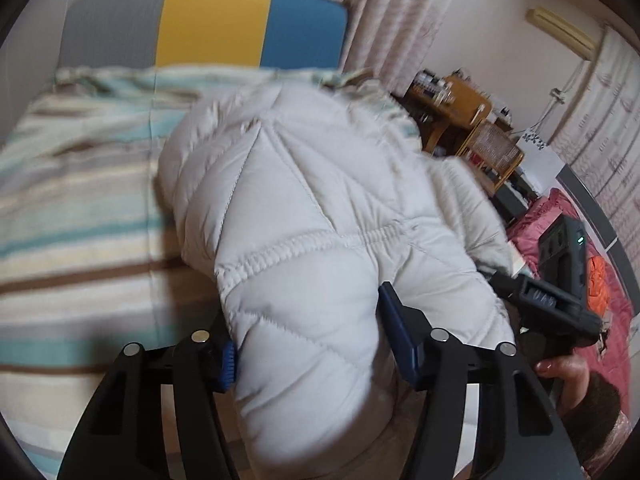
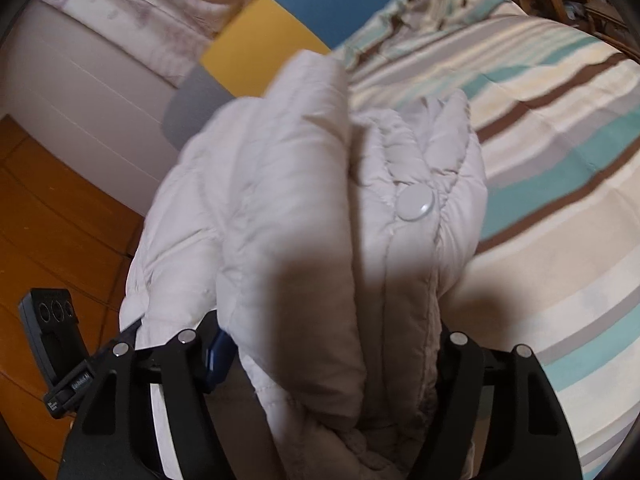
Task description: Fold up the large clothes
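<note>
White padded jacket (image 1: 304, 216) pinched by both claws; only right wrist view shows its button (image 2: 415, 203)

You have a striped bedspread (image 1: 80, 208) in teal, brown and cream spread across the bed, with a grey, yellow and blue panel (image 1: 212, 20) at its far end. Pale patterned curtains (image 1: 384, 12) hang beyond it. To your right stands a wooden shelf unit (image 1: 464, 116) crowded with small items, near a pink quilt (image 1: 560, 216). Orange wooden flooring (image 2: 52, 208) shows beside the bed.
</note>
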{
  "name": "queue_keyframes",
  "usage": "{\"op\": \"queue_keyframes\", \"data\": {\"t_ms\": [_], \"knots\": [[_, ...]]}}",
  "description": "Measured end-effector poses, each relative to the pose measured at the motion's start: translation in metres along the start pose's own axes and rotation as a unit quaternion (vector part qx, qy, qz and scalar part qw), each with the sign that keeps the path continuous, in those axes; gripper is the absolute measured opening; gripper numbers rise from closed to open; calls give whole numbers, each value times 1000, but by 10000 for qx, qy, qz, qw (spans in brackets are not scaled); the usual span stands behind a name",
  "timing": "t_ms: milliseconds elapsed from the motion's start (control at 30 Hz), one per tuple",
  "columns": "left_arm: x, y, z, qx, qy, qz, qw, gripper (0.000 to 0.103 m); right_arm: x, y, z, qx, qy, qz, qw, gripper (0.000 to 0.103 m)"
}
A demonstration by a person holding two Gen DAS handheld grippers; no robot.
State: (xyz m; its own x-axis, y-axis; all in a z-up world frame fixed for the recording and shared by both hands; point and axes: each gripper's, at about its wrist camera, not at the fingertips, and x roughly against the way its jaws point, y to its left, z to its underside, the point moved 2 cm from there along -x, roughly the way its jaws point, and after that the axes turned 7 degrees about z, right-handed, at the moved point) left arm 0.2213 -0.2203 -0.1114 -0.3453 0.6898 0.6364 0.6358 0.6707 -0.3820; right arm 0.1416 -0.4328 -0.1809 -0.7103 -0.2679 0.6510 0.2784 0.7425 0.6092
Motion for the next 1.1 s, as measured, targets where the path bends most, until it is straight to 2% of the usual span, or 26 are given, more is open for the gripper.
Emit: {"op": "queue_keyframes", "data": {"t_ms": [67, 167, 300, 400, 500, 600, 700, 767, 833, 967, 1000, 1033, 1100], "knots": [[19, -5, -6, -199, -264, -80, 9994, 59, 0, 14, 6, 1, -42, -241, 9997, 72], [39, 2, -9, -203, -539, -198, 9981, 59, -12, 43, 10, 177, -66, -410, 9990, 72], [71, 22, -6, -367, -925, -643, 9930, 59, -39, 83, 21, 434, -10, -617, 9972, 72], [92, 57, 1, -87, -1121, -901, 9896, 59, -69, 122, 28, 712, 130, -705, 9949, 72], [108, 97, 17, 187, -1154, -1187, 9860, 59, -94, 159, 36, 1098, 233, -676, 9914, 72], [124, 140, 39, 718, -1143, -1403, 9809, 59, -116, 201, 53, 1688, 296, -555, 9836, 72], [134, 173, 63, 1183, -1177, -1479, 9748, 61, -136, 225, 65, 2143, 317, -335, 9757, 75], [136, 185, 76, 1307, -1203, -1534, 9721, 64, -146, 234, 71, 2371, 272, -204, 9709, 79], [138, 190, 87, 1352, -1282, -1521, 9706, 73, -155, 235, 76, 2402, 246, -124, 9703, 81], [130, 188, 94, 1382, -1390, -1585, 9677, 85, -154, 216, 77, 2097, 165, -99, 9776, 83], [129, 187, 95, 1449, -1402, -1660, 9653, 94, -153, 215, 74, 2022, 151, -94, 9792, 83], [131, 189, 99, 1542, -1403, -1725, 9627, 98, -148, 210, 71, 1878, 139, -133, 9820, 83], [136, 187, 101, 1787, -1344, -1725, 9593, 100, -132, 199, 67, 1612, 84, -131, 9868, 86]]}}
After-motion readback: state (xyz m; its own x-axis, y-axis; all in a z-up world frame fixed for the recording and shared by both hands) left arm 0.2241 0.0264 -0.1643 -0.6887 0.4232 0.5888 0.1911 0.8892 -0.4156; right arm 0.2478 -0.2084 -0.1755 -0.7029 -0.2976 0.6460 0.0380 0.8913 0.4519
